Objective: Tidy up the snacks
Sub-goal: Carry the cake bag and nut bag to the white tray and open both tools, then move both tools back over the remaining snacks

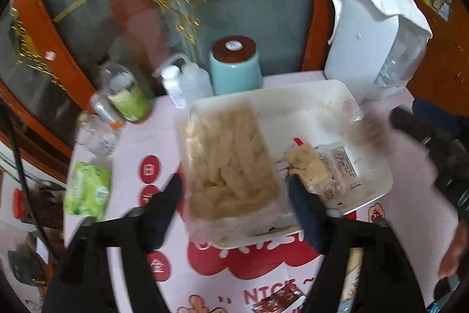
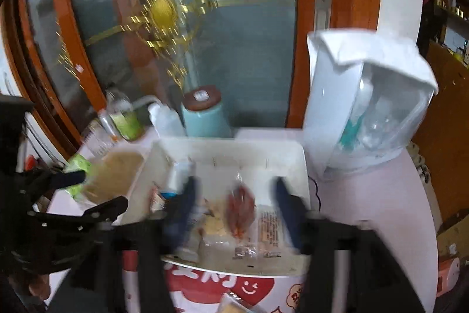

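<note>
It looked like a home: a wood-framed glass door (image 1: 181, 19) with gold ornament stood beyond the tool, and a printed tabletop (image 1: 132, 143) ahead carried a water pitcher (image 1: 372, 49), bottles (image 1: 129, 96) and a canister (image 1: 234, 66).

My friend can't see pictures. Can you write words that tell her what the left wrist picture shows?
The left gripper, jaws open, hangs over a big clear pack of pale snack sticks that lies in a white tray, beside a smaller snack packet. The tray sits on a pink tablecloth, with bottles, a blue canister and a white jug behind.
</note>
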`<control>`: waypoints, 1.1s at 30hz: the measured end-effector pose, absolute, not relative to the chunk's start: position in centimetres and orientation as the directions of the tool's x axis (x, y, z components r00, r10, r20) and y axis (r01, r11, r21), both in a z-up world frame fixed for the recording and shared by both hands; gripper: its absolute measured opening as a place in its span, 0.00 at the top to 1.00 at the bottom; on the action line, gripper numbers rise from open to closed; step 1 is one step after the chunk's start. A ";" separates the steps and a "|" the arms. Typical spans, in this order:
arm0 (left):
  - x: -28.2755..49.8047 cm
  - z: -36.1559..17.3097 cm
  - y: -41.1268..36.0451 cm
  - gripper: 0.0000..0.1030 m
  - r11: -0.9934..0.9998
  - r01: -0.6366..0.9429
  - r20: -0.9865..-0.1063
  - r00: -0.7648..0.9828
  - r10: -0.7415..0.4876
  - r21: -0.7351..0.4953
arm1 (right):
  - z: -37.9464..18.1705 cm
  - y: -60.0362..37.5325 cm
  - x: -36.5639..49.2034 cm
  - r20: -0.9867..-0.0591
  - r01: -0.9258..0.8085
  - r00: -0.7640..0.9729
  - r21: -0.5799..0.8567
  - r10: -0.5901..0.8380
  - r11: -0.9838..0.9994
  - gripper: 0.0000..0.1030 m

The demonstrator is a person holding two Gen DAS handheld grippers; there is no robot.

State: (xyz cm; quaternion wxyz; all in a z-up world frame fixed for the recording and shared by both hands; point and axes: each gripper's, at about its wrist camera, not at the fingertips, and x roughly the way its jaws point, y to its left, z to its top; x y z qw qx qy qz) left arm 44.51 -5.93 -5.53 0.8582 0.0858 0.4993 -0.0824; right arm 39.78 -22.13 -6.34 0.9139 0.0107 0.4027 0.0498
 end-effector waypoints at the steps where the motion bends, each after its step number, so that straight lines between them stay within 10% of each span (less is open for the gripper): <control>1: 44.8 -6.0 -6.0 0.14 0.971 0.229 -0.876 0.480 -0.058 0.061 | -6.8 -21.9 39.8 -0.735 -0.089 0.672 0.039 0.089 0.995 0.17; 33: 28.6 -0.8 -3.0 0.14 0.903 0.371 -0.855 0.519 -0.009 0.215 | -4.7 -23.0 22.5 -0.762 -0.055 0.646 0.007 0.041 0.998 0.17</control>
